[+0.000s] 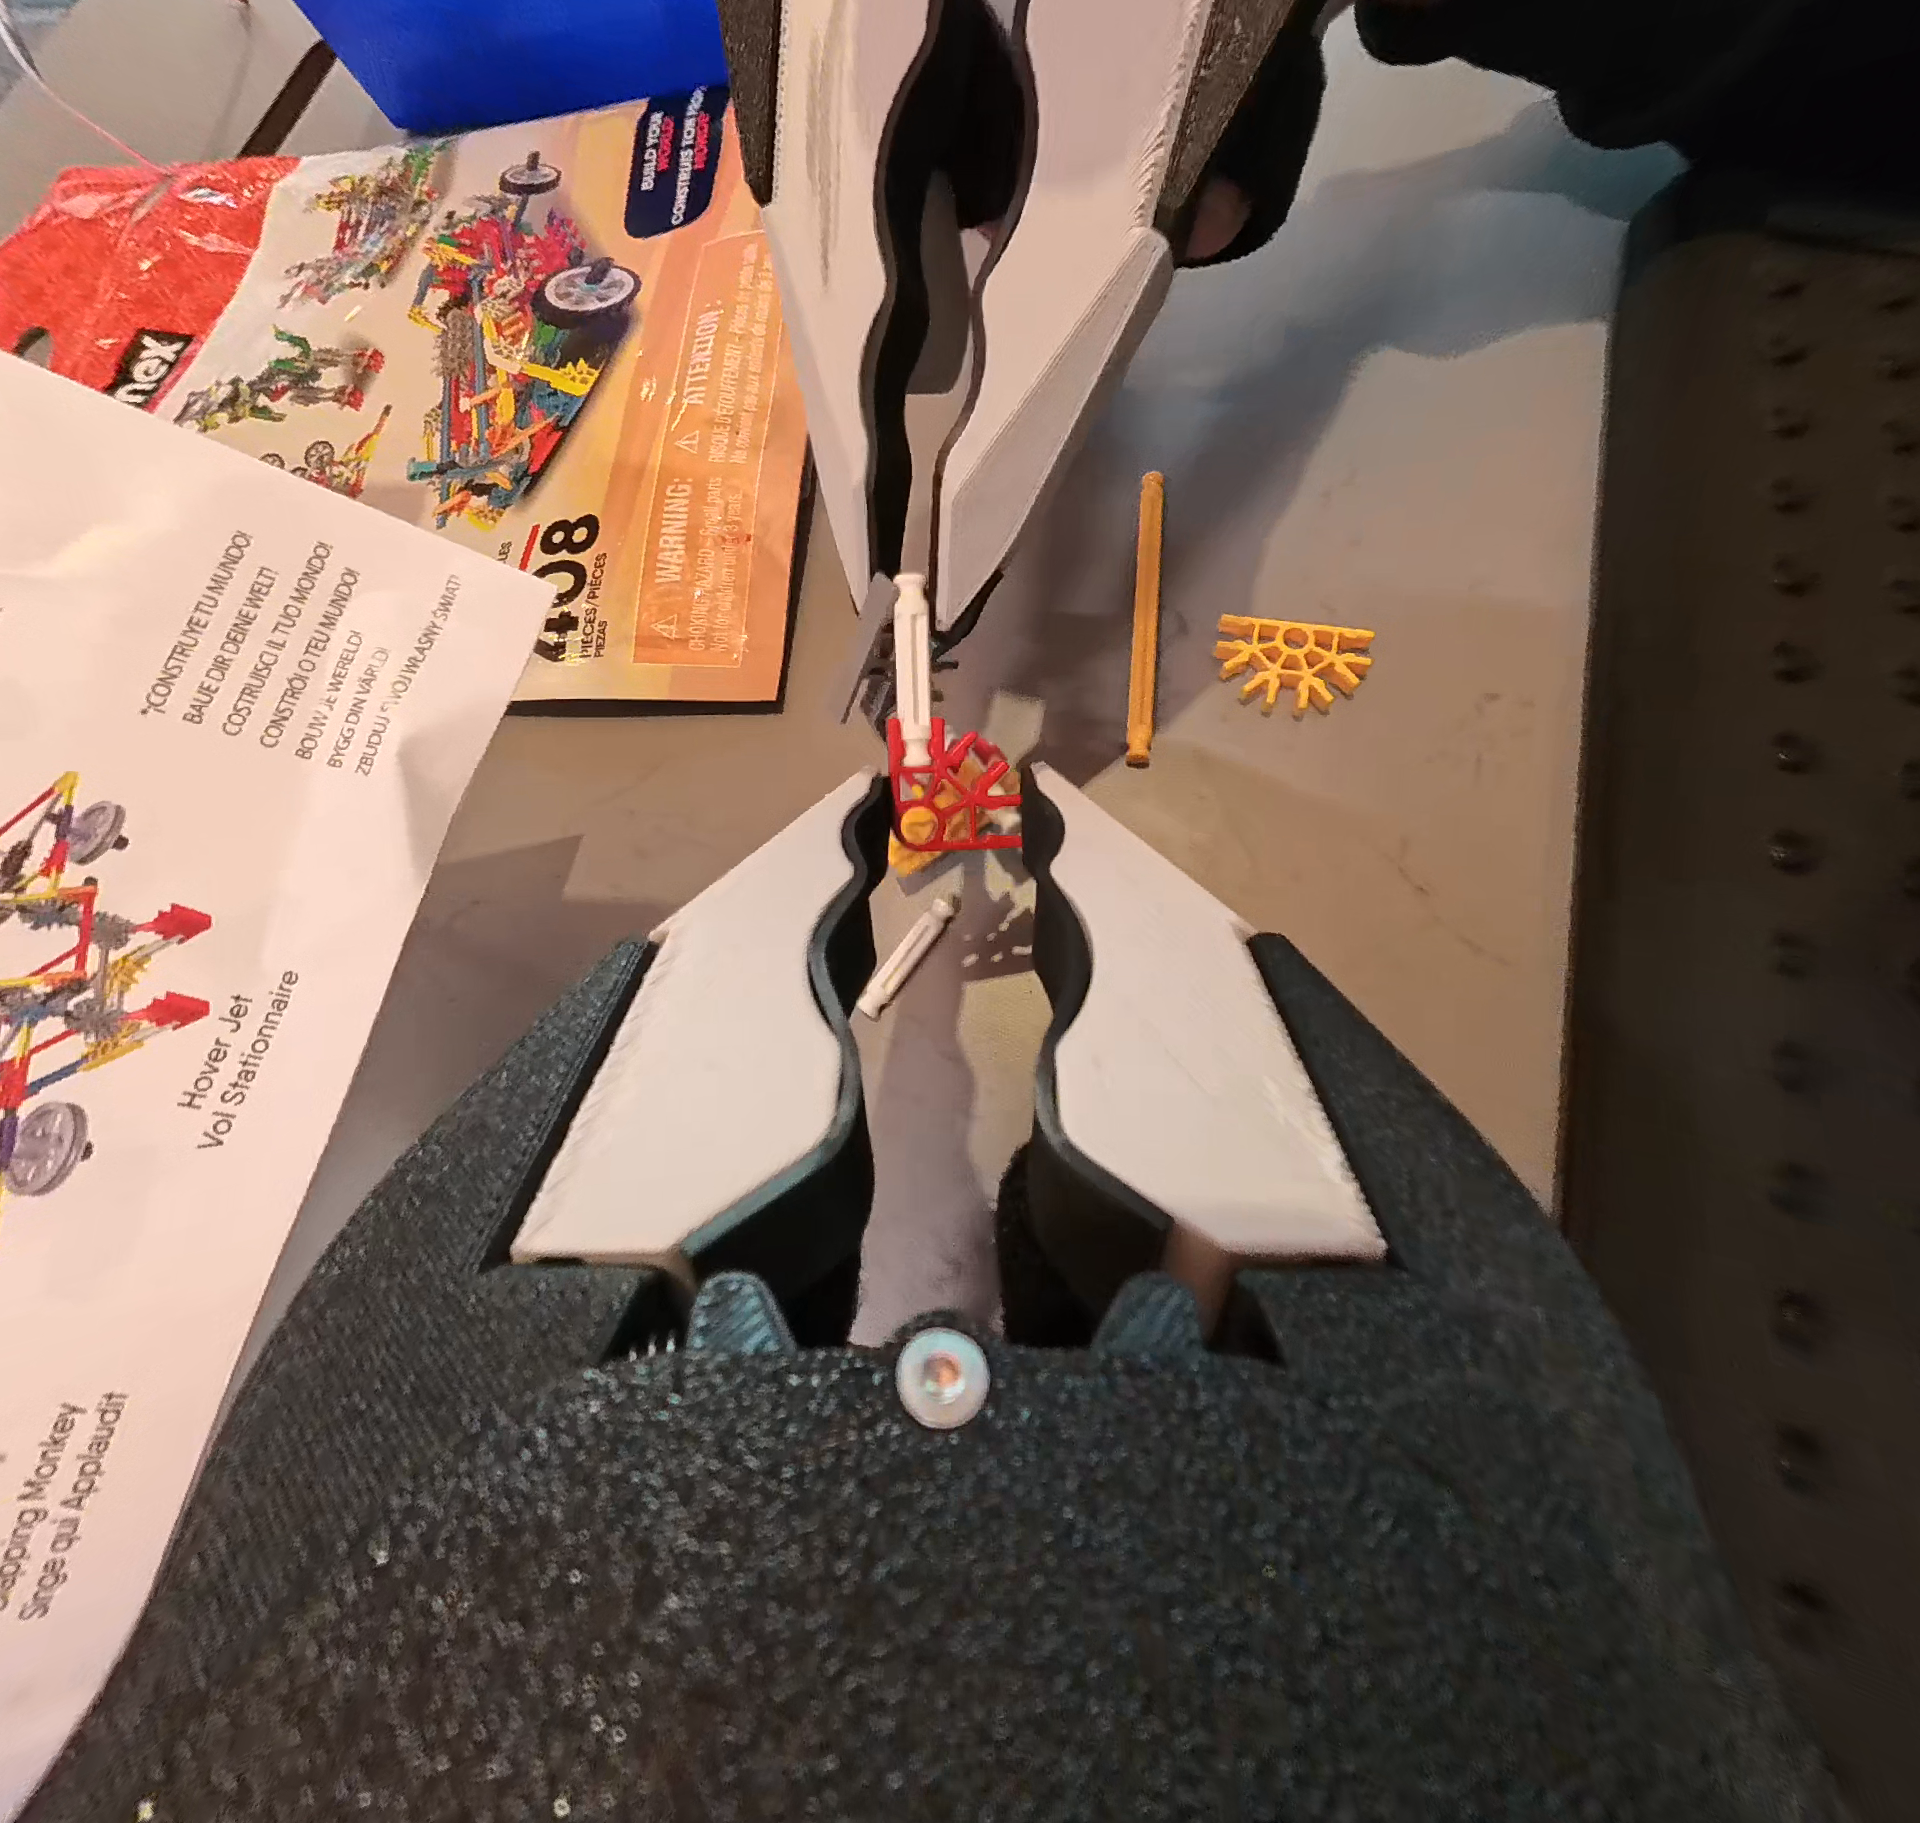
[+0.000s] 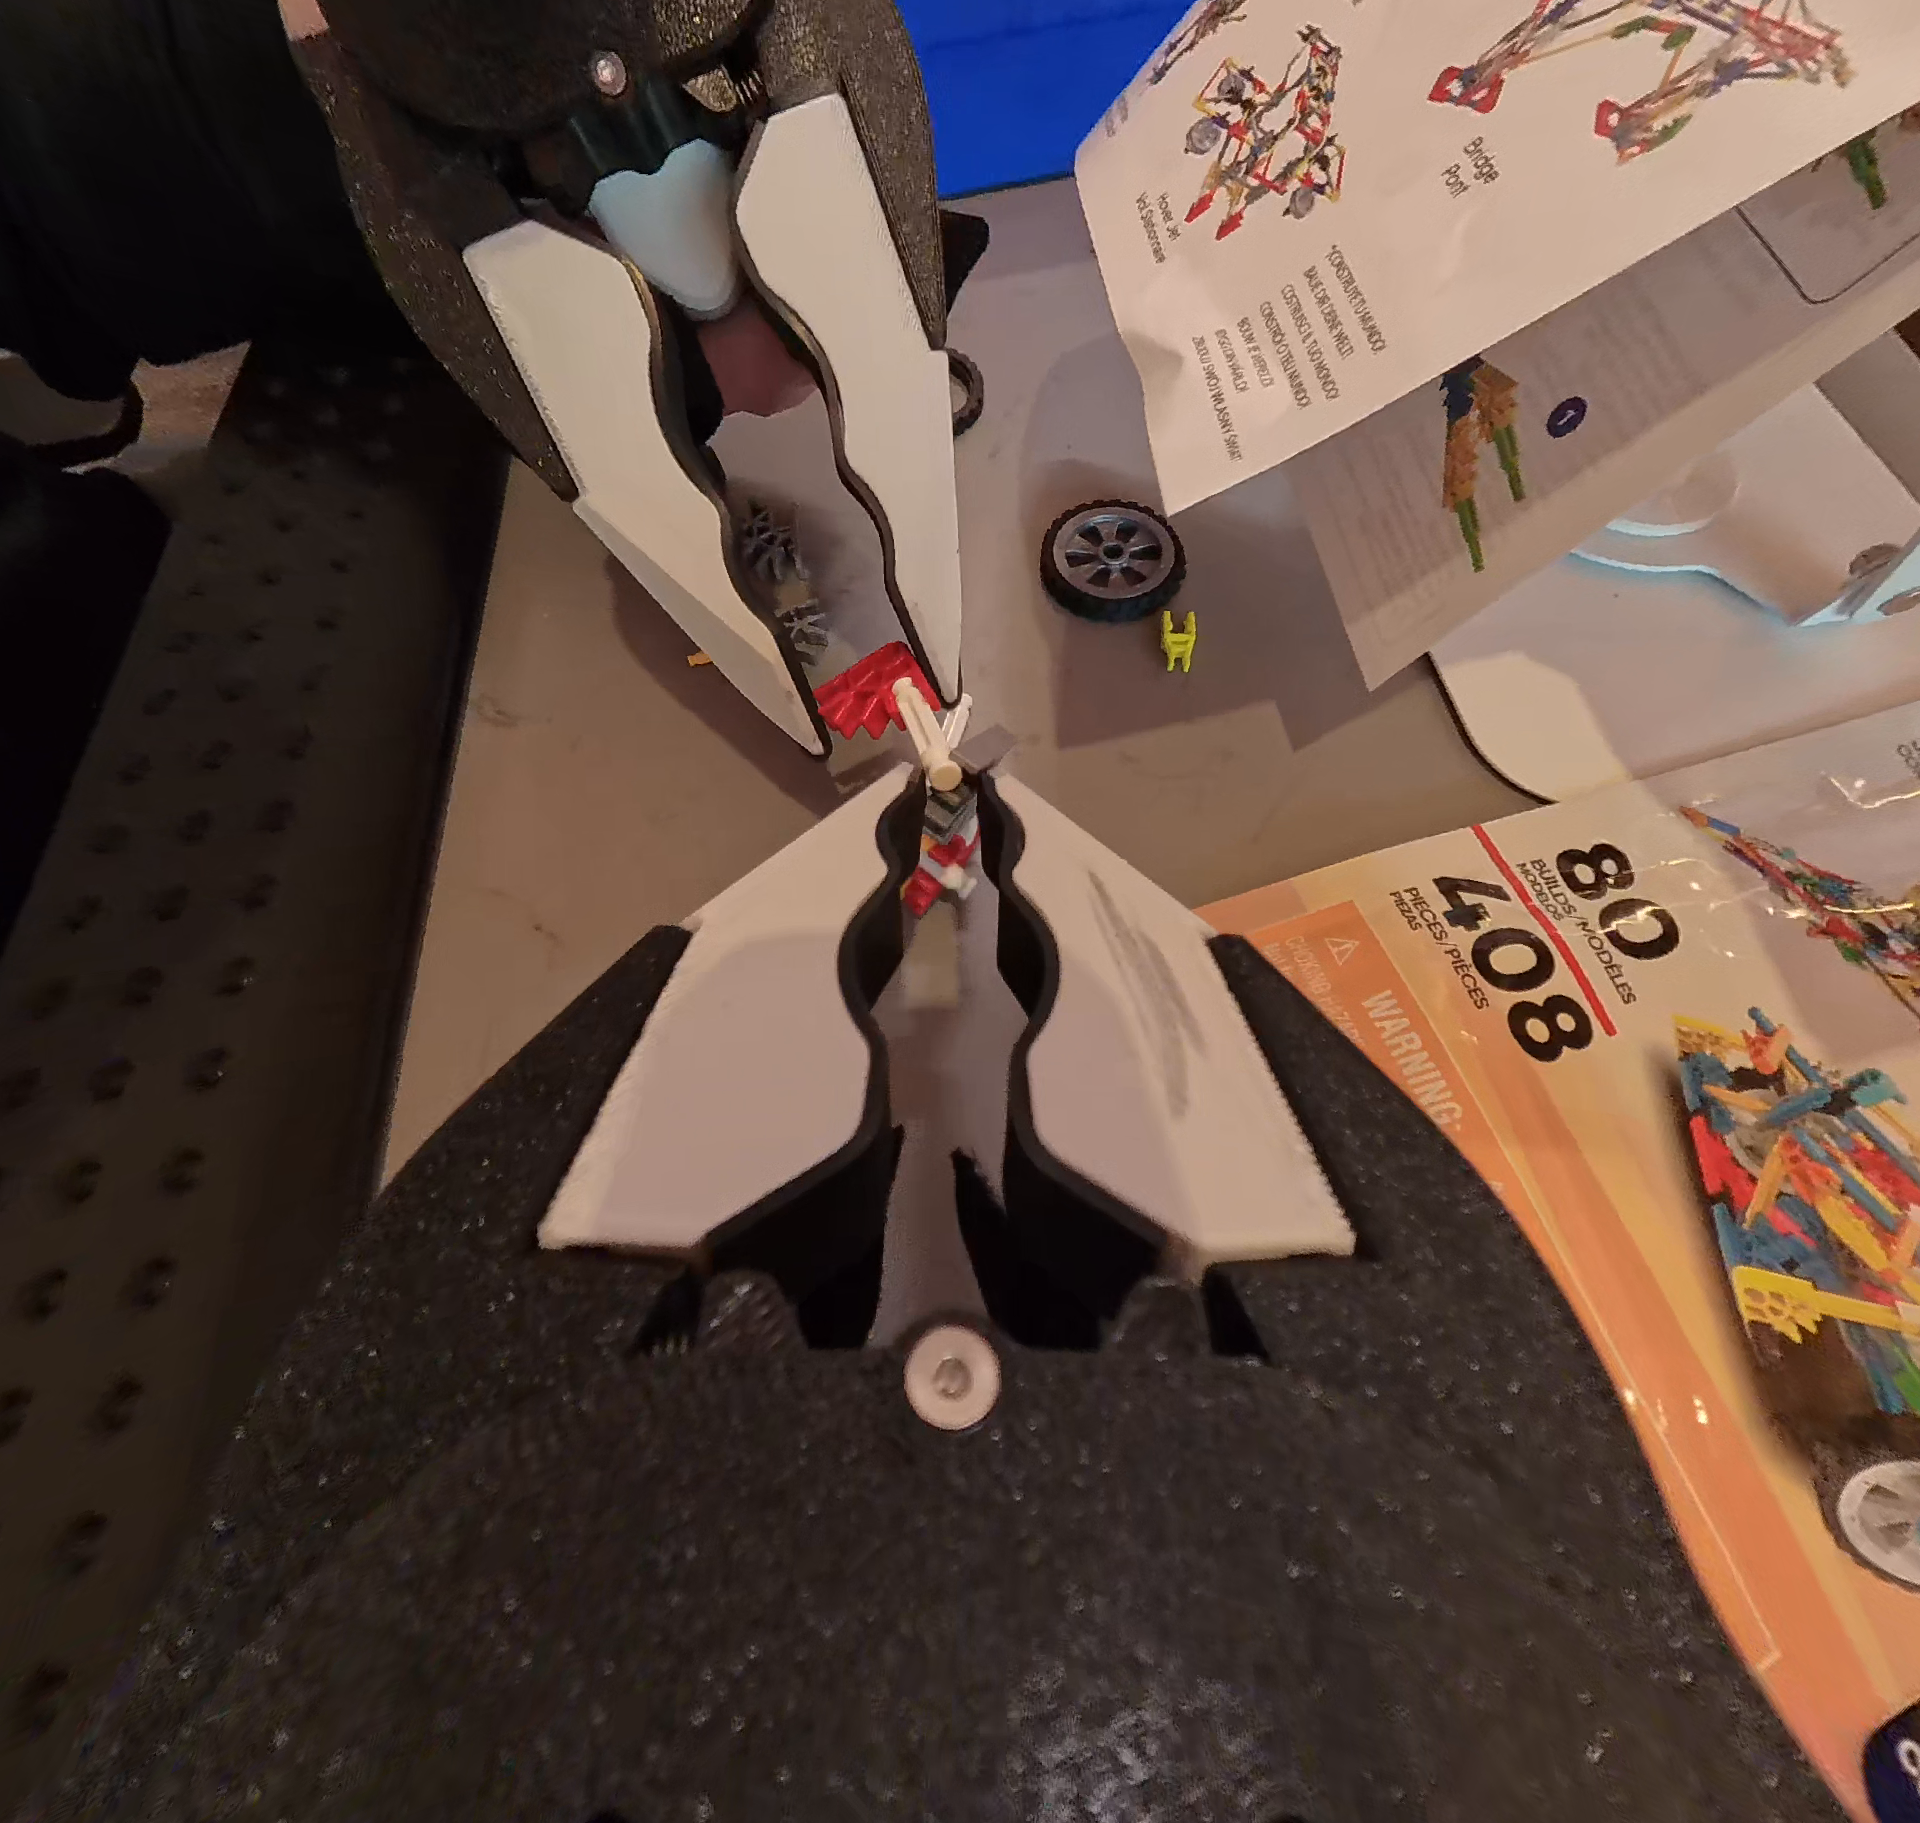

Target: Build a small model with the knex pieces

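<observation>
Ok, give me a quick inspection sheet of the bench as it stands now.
Surface: grey table, bare patches between parts.
Things: red connector in left gripper; white rod held by right gripper, its end at the connector.
Clutter: loose white rod, yellow rod, yellow connector, wheel, instruction sheet, printed bag.
Grippers: both shut on parts.
Cables: nothing seen.
Surroundings: blue box, black perforated mat.

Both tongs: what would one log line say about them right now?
left tongs: shut on red connector | right tongs: shut on white rod | rod tip at connector slot | nearby: yellow rod, yellow connector, wheel
</observation>
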### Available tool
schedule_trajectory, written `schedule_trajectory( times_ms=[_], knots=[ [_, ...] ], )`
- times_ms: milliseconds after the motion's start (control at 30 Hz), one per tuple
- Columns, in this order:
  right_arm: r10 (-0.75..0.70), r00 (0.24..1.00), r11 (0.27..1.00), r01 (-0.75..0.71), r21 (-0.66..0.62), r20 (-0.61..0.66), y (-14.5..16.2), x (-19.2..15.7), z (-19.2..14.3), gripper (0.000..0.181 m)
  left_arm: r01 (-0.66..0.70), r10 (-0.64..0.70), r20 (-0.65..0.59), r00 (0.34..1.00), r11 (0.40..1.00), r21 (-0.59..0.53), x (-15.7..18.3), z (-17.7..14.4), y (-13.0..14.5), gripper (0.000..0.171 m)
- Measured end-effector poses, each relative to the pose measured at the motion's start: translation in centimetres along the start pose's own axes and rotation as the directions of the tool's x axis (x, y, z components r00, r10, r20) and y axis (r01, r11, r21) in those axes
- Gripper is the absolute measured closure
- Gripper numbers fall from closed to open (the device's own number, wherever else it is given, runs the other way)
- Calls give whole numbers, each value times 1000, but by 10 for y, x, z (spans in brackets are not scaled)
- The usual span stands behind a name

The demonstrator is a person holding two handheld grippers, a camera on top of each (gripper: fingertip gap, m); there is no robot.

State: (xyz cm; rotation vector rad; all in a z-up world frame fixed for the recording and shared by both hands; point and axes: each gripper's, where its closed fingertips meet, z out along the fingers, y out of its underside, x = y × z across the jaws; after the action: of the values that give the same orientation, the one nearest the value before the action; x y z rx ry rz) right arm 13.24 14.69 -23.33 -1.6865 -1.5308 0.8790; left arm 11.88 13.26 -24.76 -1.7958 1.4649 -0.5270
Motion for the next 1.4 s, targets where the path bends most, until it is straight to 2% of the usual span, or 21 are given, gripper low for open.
schedule_trajectory(
  times_ms=[233,533,667,800,900,967,1033,1067,1267,1400],
  knots=[
    [37,999,999,-36,-23,38,5,-6,6,169,4,-2,22,1000,998,-59,-5,-1,10,148],
    [38,998,999,-39,6,50,0,-7,8,169,1,1,19,1000,993,-122,-8,-11,22,148],
    [69,997,997,-69,34,26,-3,1,6,159,22,-18,42,999,996,-90,-16,-15,20,148],
    [70,997,996,-71,45,11,-6,3,9,159,-12,19,75,997,996,-90,-17,-4,19,148],
    [101,995,994,-100,50,0,-4,7,14,159,-10,13,98,995,999,-34,-20,1,10,148],
    [161,987,983,-163,87,26,-8,9,15,159,-12,10,88,996,1000,26,-19,2,1,148],
    [188,981,973,-192,130,38,-14,11,15,163,-6,3,109,994,999,35,-22,4,-1,148],
    [189,982,971,-191,142,31,-15,13,14,174,-20,16,117,993,999,29,-22,6,0,148],
    [179,984,973,-174,153,-22,-15,23,8,176,-16,21,179,984,1000,-27,-32,8,9,145],
    [226,971,964,-212,160,-73,-9,39,-3,176,61,-46,120,992,990,-127,-24,6,27,135]
  ],
)
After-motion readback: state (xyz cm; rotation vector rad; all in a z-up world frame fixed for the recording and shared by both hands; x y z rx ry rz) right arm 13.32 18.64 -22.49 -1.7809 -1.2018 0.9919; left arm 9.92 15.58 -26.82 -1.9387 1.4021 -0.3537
